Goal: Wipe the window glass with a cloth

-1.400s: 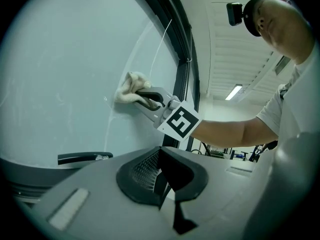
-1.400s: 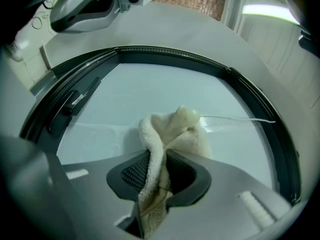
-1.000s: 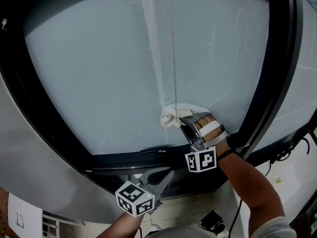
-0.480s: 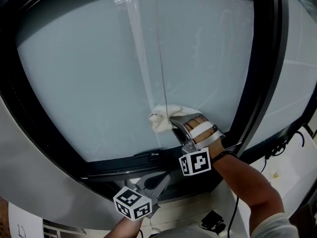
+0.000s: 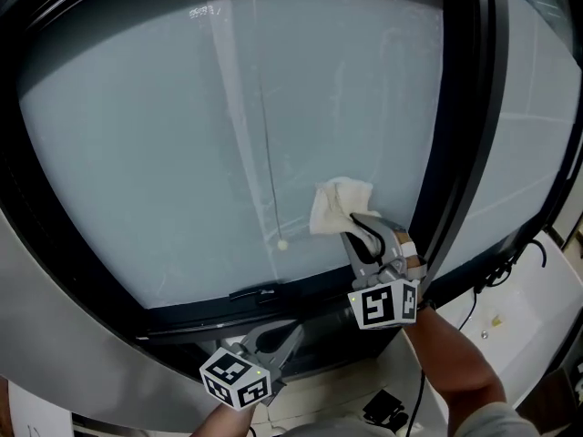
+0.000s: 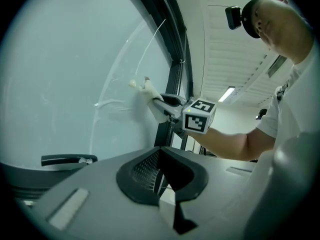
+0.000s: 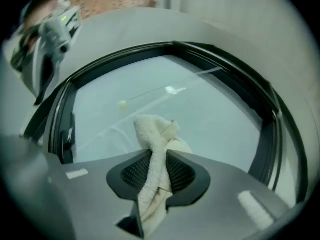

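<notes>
The window glass (image 5: pixel 155 144) fills most of the head view inside a black frame (image 5: pixel 463 144). A white cloth (image 5: pixel 339 204) is pressed against the glass low on the right, close to the frame's upright. My right gripper (image 5: pixel 357 224) is shut on it, and the cloth (image 7: pixel 152 159) hangs bunched between the jaws in the right gripper view. My left gripper (image 5: pixel 288 332) sits below the window's bottom rail, off the glass, its jaws together with nothing in them. In the left gripper view the cloth (image 6: pixel 151 98) and the right gripper (image 6: pixel 169 105) show against the pane.
A thin cord with a small bead (image 5: pixel 282 243) hangs in front of the glass, left of the cloth. A dark handle (image 5: pixel 255 291) lies on the bottom rail. Black cables (image 5: pixel 510 276) trail at the lower right, beyond the frame. A second pane (image 5: pixel 537 126) continues to the right.
The right gripper has carried the cloth to the right across the glass, from beside the cord toward the frame's upright. The left gripper has stayed below the rail.
</notes>
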`<state>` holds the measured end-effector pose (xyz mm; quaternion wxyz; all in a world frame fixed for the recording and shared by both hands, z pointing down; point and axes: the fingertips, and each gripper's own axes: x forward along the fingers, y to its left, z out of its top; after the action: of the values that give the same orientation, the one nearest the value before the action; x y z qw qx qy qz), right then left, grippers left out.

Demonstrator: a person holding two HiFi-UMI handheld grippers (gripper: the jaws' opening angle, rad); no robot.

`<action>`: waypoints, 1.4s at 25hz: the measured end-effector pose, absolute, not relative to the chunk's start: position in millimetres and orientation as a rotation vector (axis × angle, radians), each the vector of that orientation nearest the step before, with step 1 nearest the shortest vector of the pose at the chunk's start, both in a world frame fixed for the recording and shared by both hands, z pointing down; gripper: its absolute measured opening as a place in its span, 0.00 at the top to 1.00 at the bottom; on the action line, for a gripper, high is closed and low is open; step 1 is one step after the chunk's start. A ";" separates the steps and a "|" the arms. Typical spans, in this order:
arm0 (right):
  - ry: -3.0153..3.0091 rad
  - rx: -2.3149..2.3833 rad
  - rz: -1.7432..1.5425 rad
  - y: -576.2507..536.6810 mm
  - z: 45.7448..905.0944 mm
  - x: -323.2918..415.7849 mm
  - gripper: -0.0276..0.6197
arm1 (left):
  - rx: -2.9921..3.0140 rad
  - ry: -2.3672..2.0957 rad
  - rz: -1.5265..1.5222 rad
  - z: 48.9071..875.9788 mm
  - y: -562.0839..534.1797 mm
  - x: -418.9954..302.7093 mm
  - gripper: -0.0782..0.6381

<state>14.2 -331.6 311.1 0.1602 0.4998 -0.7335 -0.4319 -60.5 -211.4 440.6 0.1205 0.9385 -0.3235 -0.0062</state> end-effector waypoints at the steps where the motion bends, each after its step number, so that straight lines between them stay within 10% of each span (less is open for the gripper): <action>1: -2.212 1.529 -1.132 -335.2 303.4 29.6 0.82 | 2.743 -0.940 -0.018 442.6 -211.6 -59.0 0.87; 13: -2.134 2.167 -0.793 -372.2 275.1 170.8 0.82 | 2.753 -0.947 0.001 440.6 -211.5 -55.5 0.87; 35: -2.280 2.156 -0.342 -431.9 321.4 172.2 0.82 | 2.731 -0.976 0.006 443.5 -216.0 -67.4 0.87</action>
<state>172.2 -431.9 321.4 -0.0073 0.6830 -0.7223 -0.1084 -67.4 -216.0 443.5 0.1205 0.9348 -0.3341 0.0022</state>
